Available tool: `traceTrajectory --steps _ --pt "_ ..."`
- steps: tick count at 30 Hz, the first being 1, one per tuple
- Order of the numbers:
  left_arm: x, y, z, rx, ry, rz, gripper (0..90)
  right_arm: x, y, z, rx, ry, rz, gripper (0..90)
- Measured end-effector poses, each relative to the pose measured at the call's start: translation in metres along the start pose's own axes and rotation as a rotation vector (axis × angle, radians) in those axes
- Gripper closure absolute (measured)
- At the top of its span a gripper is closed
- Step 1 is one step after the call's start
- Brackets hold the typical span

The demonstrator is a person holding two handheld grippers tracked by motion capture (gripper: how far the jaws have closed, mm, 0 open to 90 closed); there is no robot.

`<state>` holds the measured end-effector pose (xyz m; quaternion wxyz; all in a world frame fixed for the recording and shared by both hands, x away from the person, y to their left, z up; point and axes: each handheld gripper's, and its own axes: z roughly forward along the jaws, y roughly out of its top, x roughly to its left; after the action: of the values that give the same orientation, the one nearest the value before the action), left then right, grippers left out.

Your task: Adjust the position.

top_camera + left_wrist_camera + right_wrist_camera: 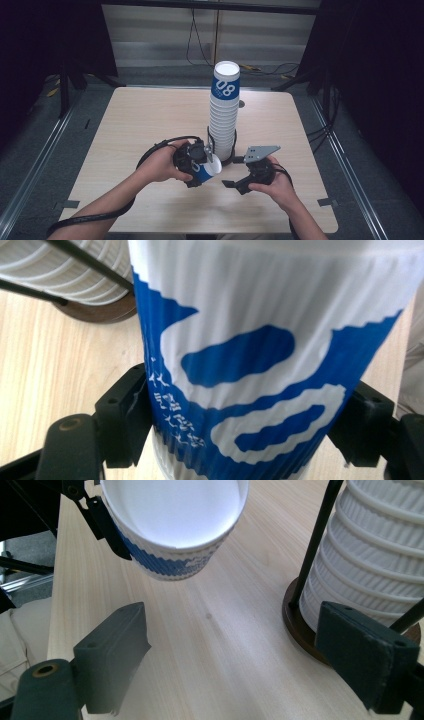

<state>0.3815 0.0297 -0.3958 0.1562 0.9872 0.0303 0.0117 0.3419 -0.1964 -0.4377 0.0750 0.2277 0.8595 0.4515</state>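
My left gripper [200, 162] fingers pinch a blue-and-white paper cup [250, 360], while my right gripper [240, 172] fingers stand spread just beside the cup stack [223, 115] on the counter [150, 115].

Single paper cup [206, 170], white with blue band and ribbed wall, clamped in left gripper [192, 162], tipped sideways above tabletop [125, 130], open mouth toward right gripper [240, 172]. Tall stack of cups [223, 117], same pattern, upright in wire holder on round dark base [300, 625], just behind.
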Motion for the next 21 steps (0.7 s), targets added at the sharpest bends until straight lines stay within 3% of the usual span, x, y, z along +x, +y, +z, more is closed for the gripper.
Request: traceTrajectory --steps 21 --pt "-0.0002 0.0079 0.0053 0.04 -0.021 0.016 22.5 0.0009 0.0047 0.0041 -0.011 0.023 -0.004 13.4"
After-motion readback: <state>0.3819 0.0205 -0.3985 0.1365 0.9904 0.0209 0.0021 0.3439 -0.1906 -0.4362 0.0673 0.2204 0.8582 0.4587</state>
